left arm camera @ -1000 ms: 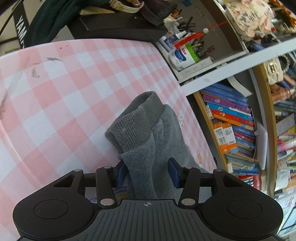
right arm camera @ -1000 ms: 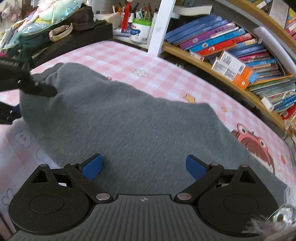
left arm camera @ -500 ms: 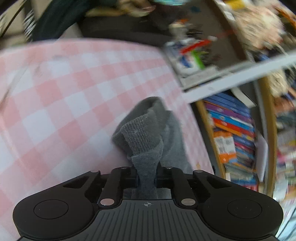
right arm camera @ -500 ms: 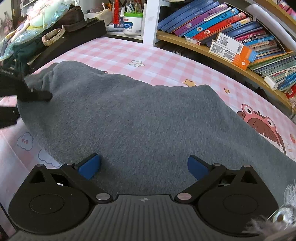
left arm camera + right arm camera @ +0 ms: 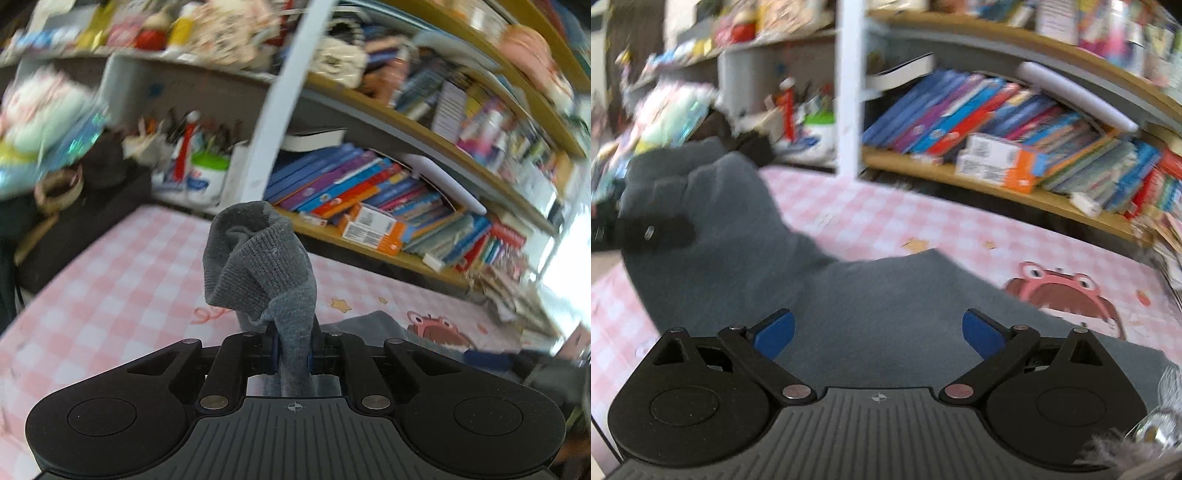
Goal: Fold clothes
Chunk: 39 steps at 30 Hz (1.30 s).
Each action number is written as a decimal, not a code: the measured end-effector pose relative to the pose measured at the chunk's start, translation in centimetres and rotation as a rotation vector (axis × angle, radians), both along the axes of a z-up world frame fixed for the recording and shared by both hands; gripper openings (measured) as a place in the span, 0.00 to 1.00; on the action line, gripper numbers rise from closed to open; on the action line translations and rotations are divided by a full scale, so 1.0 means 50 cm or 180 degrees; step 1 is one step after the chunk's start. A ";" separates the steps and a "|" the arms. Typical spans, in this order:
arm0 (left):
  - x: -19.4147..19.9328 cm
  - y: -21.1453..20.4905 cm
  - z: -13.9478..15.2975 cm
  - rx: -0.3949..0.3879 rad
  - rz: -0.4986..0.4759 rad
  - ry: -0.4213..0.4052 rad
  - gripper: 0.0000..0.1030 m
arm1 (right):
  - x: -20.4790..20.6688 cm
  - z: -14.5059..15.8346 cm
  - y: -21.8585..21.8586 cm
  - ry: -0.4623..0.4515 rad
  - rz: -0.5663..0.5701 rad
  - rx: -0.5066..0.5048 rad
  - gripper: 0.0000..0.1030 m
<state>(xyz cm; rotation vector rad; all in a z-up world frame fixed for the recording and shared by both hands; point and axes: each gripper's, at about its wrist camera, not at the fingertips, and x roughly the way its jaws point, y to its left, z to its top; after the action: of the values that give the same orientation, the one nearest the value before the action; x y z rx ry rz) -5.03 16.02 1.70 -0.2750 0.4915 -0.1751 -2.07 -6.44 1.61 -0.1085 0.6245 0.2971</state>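
We hold the left black two-finger gripper (image 5: pixel 291 356) clenched on the grey knitted garment (image 5: pixel 266 266). Its ribbed cuff (image 5: pixel 258 280) stands up above the 2 blue-padded fingers (image 5: pixel 272 354), lifted off the pink and white checked tablecloth (image 5: pixel 110 288).

From the right wrist camera, we see the right black two-finger gripper (image 5: pixel 878 334) released, with its 2 blue pads (image 5: pixel 775 332) spread wide and holding nothing. It hangs over the wide part of the same grey garment (image 5: pixel 886 317), which lies flat on the tablecloth (image 5: pixel 871 225). At the left of this view the cloth rises to the left gripper (image 5: pixel 650 232), which is blurred.

A pink cartoon frog print (image 5: pixel 1067 291) on the tablecloth is partly covered by the garment's edge. Behind the table stands a wooden shelf with coloured books (image 5: pixel 997 122) and a white upright post (image 5: pixel 847 88).
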 end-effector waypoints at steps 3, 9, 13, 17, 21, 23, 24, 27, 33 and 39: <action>-0.004 -0.041 0.013 0.0175 -0.0036 -0.0041 0.11 | -0.001 0.013 -0.057 -0.0008 -0.0173 0.0126 0.96; -0.005 -0.118 0.027 0.0400 -0.0080 -0.0044 0.11 | -0.001 0.017 -0.163 0.0092 -0.0428 0.0331 0.96; -0.005 -0.168 0.031 0.0523 -0.0125 -0.0032 0.11 | 0.002 0.011 -0.214 0.0146 -0.0480 0.0429 0.96; -0.002 -0.221 0.031 0.0654 -0.0222 -0.0001 0.12 | 0.005 0.006 -0.254 0.0171 -0.0478 0.0486 0.96; 0.011 -0.278 0.006 0.0769 -0.0417 0.0184 0.23 | 0.009 -0.006 -0.289 0.0229 -0.0489 0.0531 0.96; 0.025 -0.311 -0.022 0.0839 -0.0659 0.0408 0.35 | 0.014 -0.012 -0.306 0.0287 -0.0513 0.0568 0.96; 0.033 -0.329 -0.041 0.0879 -0.0814 0.0564 0.42 | 0.017 -0.016 -0.313 0.0325 -0.0519 0.0592 0.96; 0.044 -0.372 -0.086 0.1007 -0.1154 0.0883 0.61 | 0.028 -0.027 -0.329 0.0461 -0.0499 0.0683 0.96; 0.016 -0.353 -0.051 0.0699 -0.1128 0.0599 0.68 | 0.043 -0.042 -0.342 0.0700 -0.0377 0.1004 0.96; -0.002 -0.274 0.008 0.0456 -0.0445 0.0233 0.86 | 0.071 -0.053 -0.354 0.1002 -0.0362 0.1635 0.96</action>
<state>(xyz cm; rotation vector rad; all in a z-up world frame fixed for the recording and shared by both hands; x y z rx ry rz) -5.15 2.34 2.11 -0.1071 0.5936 -0.2653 1.46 -24.16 -1.06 0.4737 0.8436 0.3594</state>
